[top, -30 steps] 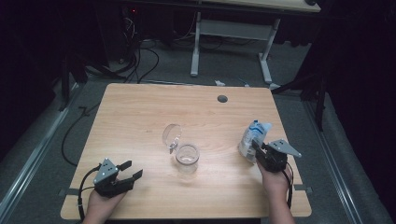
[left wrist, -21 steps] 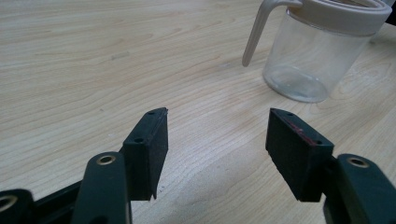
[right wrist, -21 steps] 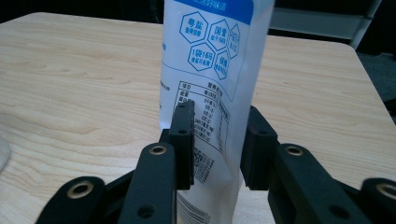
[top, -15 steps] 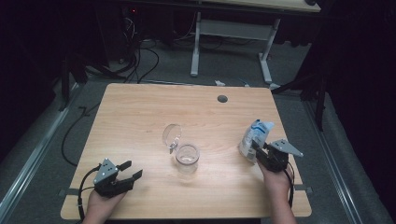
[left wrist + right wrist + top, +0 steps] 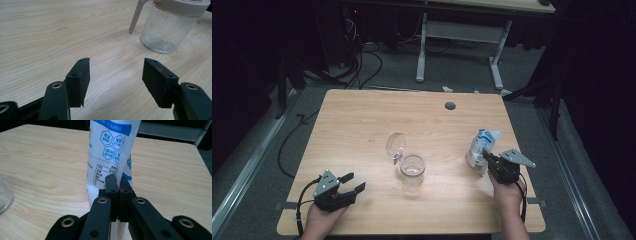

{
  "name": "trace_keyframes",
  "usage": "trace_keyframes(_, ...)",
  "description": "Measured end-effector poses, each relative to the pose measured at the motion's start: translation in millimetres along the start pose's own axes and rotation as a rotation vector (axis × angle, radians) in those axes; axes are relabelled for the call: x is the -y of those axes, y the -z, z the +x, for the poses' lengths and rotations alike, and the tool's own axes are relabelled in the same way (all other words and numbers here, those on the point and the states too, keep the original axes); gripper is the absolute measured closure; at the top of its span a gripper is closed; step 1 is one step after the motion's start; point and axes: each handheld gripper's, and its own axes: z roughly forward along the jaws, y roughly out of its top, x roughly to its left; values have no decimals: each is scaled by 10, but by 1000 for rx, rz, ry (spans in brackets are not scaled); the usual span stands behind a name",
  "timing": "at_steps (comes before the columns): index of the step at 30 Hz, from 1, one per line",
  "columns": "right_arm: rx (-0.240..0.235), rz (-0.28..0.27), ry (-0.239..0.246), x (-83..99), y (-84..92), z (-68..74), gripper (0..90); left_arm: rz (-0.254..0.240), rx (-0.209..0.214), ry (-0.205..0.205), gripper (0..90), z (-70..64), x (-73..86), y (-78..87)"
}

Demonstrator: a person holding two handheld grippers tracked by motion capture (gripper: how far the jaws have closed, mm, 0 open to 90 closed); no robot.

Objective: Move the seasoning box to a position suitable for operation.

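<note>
Pinching the white-and-blue printed bag (image 5: 110,152) is what my right gripper (image 5: 117,185) is doing: its jaws have just been closing, and now they are pressing together on a fold of the bag's film near its lower part. In the high view the bag (image 5: 482,147) is standing upright on the right side of the wooden table (image 5: 362,130), just ahead of my right gripper (image 5: 490,161), with my right hand (image 5: 508,194) coming in from the near edge. Toward the table's middle, well apart from the bag, a clear glass jar (image 5: 412,169) is sitting with its hinged lid (image 5: 395,146) swung open. My left gripper (image 5: 351,182) is resting near the table's front left corner, its jaws standing wide apart and gripping nothing. From the left gripper view I am looking past those spread jaws at the jar (image 5: 165,30) and its pale rim.
</note>
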Motion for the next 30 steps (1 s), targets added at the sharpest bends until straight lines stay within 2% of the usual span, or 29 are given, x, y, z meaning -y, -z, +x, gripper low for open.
trace_keyframes(1,0,0,0,0,0,0,897,0,0,0,395,0,0,0)
trace_keyframes(2,-5,11,24,-39,9,43,899,-1,3,-3,395,-6,0,1)
trace_keyframes(5,-11,20,34,-80,22,80,900,-4,4,-4,395,-5,-2,1)
trace_keyframes(6,-15,30,55,-136,33,124,900,-2,3,-8,395,2,-4,4)
trace_keyframes(12,-45,55,71,-232,80,198,900,-8,7,-8,395,8,-8,9)
trace_keyframes(18,-72,76,54,-299,137,209,900,-9,10,-12,395,-1,-11,15)
trace_keyframes(25,-87,132,83,-353,185,252,900,-7,18,-22,395,-24,-11,8)
trace_keyframes(26,-96,155,89,-358,183,275,900,-12,19,-21,396,-27,-9,5)
trace_keyframes(27,-96,155,89,-358,183,275,900,-12,19,-21,395,-27,-9,5)
trace_keyframes(28,-103,184,104,-363,174,307,900,-13,20,-21,396,-27,-9,4)
trace_keyframes(29,-103,184,104,-363,174,307,900,-13,20,-21,396,-27,-9,4)
trace_keyframes(30,-107,209,126,-373,166,345,900,-13,22,-19,396,-26,-9,2)
